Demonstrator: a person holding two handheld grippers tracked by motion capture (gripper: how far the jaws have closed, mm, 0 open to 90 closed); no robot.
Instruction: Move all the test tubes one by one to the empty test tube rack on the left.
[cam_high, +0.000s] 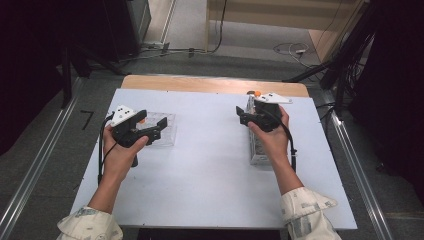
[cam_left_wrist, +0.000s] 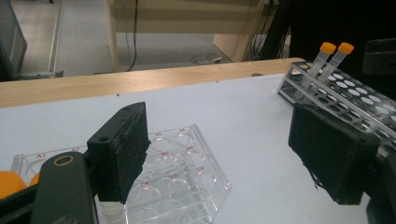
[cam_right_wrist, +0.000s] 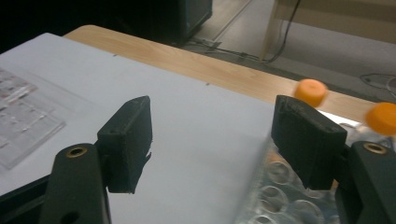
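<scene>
A clear well plate lies on the left of the white table top. My left gripper hovers over its near edge, open, with nothing between the pads. Something orange pokes out at the plate's left end, mostly hidden behind the jaw. On the right stands a metal tube rack holding two orange-capped tubes. My right gripper is above the rack's far end, open and empty, with the caps beside its right jaw.
A bare wooden strip runs along the table's far edge. Beyond it are grey floor, cables and dark equipment. The middle of the white top between plate and rack is bare. Metal rails flank the table.
</scene>
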